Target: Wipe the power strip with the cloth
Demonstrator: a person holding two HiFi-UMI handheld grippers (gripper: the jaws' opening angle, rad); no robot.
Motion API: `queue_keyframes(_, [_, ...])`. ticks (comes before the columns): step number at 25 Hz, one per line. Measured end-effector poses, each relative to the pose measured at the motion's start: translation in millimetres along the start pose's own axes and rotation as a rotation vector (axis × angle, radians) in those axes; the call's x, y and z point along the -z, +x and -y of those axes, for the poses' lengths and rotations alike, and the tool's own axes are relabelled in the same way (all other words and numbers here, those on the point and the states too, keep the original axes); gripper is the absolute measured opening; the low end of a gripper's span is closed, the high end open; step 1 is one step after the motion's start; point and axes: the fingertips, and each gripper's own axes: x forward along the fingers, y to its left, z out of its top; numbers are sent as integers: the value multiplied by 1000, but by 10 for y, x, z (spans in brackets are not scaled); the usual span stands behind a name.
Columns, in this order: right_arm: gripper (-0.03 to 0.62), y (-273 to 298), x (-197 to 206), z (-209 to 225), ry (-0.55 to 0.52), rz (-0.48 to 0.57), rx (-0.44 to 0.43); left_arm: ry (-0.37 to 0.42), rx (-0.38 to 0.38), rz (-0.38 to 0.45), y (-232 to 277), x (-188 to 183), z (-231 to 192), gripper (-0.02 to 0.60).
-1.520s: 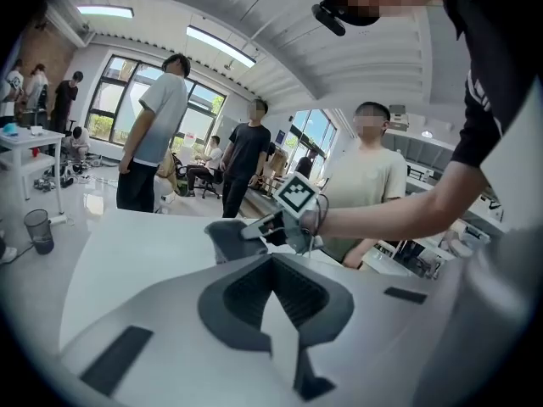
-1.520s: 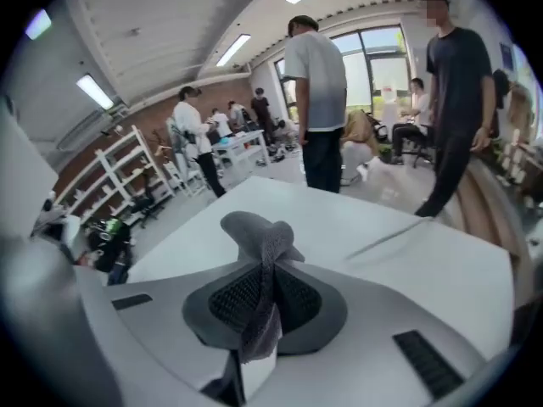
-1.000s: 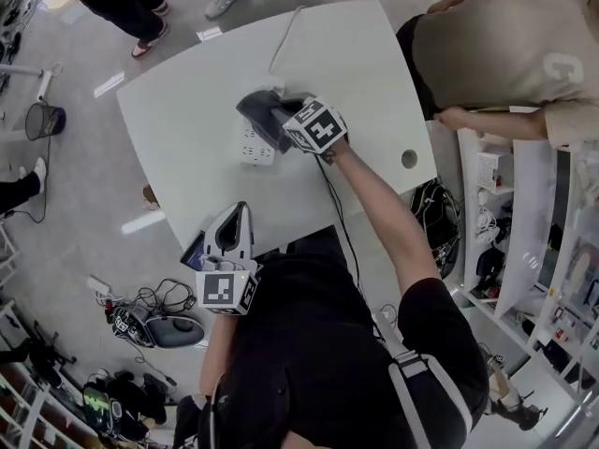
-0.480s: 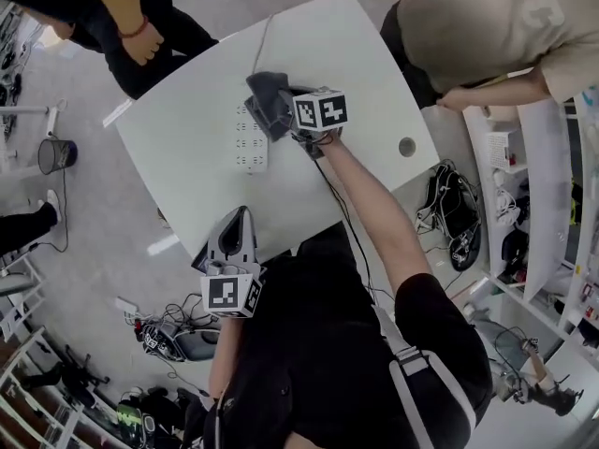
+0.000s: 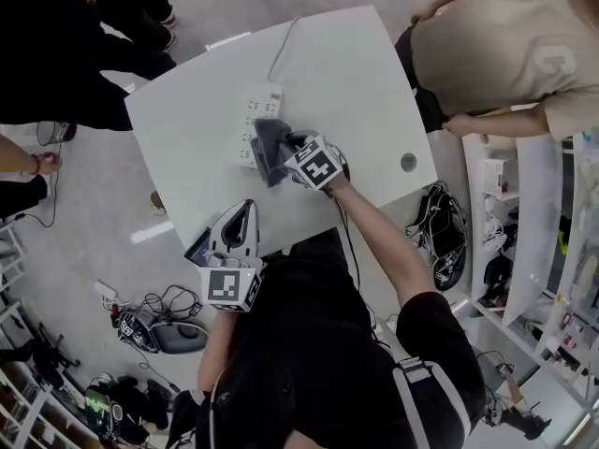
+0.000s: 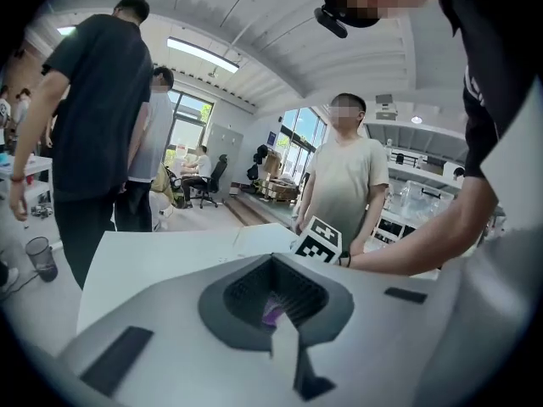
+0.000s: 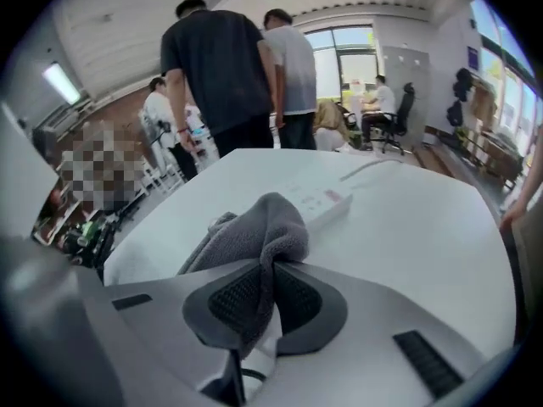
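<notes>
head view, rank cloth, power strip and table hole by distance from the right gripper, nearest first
1. cloth, clamped in the jaws of the right gripper.
2. power strip, just beyond, partly under the cloth.
3. table hole, far off to the right.

Right hand-held gripper [image 5: 288, 155] outstretched, clamping cloth [image 7: 254, 227], left hand-held gripper [image 5: 241, 213] closed

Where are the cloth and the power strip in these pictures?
cloth [image 7: 265, 220], right gripper view, on its bunched top fold.
power strip [image 5: 260, 106], head view, on its bare far end.
</notes>
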Motion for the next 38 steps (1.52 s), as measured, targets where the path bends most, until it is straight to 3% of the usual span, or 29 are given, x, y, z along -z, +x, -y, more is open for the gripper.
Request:
queue_keyframes(4, [44, -52, 231, -579, -188, -88, -141, -12, 4, 13, -21, -10, 29, 32])
queue_keyframes(6, [45, -100, 311, -721, -205, -108, -238, -24, -1, 18, -24, -5, 47, 32])
queue_keyframes(8, [46, -267, 181, -601, -187, -64, -265, -30, -11, 28, -27, -9, 118, 32])
queue_keyframes(10, [44, -454, -296, -195, -172, 40, -159, -32, -17, 40, -32, -38, 173, 32])
queue_keyframes(12, [44, -463, -880, 275, -204, 90, 8, -29, -3, 42, -35, -53, 155, 32])
queue_keyframes(16, [44, 11, -1424, 766, -485, -92, 239, -16, 12, 38, -80, -39, 146, 32])
queue_keyframes(19, [45, 358, -1431, 656, -618, -186, 244, -34, -14, 46, -139, -34, 107, 33])
queue_keyframes(24, [44, 607, -1187, 5, -772, -264, 106, -86, -36, 54, -178, -29, -34, 32])
queue_keyframes(26, [44, 664, -1044, -266, -776, -288, 23, -92, -28, 59, -179, -14, -70, 32])
queue_keyframes(32, [44, 642, -719, -1045, -603, -311, -266, -96, -28, 60, -288, 65, -204, 33])
queue_keyframes(35, [44, 579, -499, -1456, -570, -356, -418, -109, -35, 58, -303, 90, -244, 32])
queue_keyframes(38, [44, 408, -381, -1640, -483, -354, -554, -112, -34, 63, -292, 68, -203, 33])
